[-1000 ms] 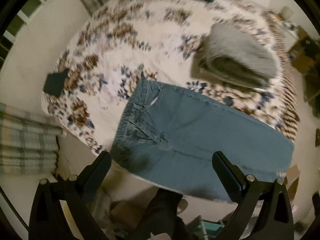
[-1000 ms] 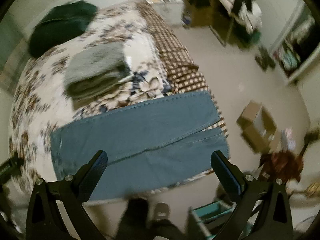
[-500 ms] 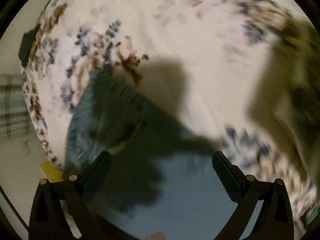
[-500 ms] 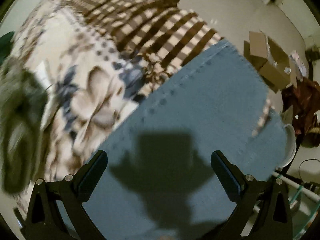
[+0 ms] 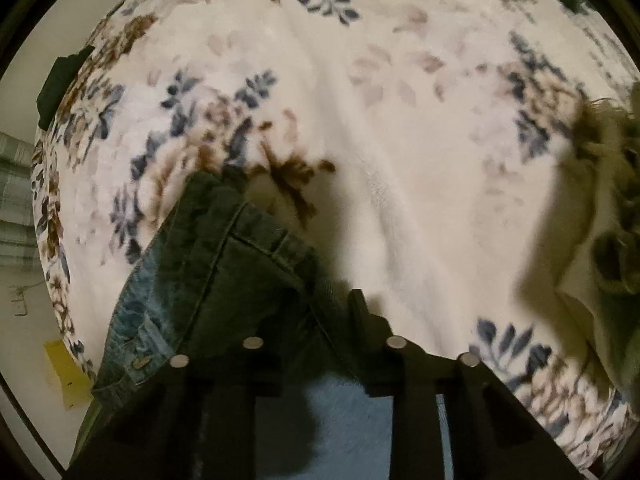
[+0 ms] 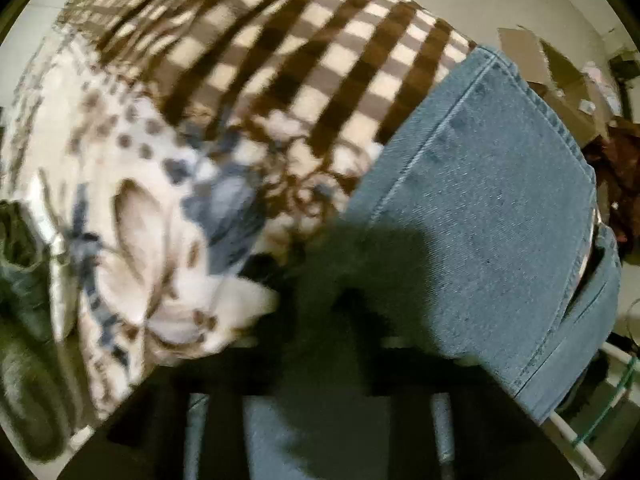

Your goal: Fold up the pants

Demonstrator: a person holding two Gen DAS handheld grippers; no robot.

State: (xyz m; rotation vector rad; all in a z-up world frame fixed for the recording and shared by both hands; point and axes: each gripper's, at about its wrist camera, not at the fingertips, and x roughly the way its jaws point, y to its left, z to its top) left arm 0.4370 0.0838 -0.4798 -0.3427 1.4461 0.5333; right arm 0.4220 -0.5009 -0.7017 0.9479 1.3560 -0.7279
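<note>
1. there, the left gripper [image 5: 320, 300] pointed down at the waist end of the blue jeans [image 5: 208, 264], which lay flat on the floral blanket [image 5: 400, 140] covering the bed.
2. its jaws were closing, drawn near each other, with a ridge of denim by the waistband bunched up between the fingers; whether the pads already pressed it could not be told for the shadow.
3. the right gripper [image 6: 320, 300] pointed down at the leg end of the jeans [image 6: 500, 208], near the far seam where the denim met the blanket [image 6: 132, 240].
4. its jaws were closing too, the fingers blurred and dark, with denim under and between them; a firm hold could not be made out.
5. the leg hems reached the edge of the bed, over the brown checked border [image 6: 320, 60].
6. a grey folded garment [image 5: 612, 216] lay on the blanket, apart from the jeans.
7. cardboard boxes [image 6: 560, 80] sat on the floor beyond the bed.
</note>
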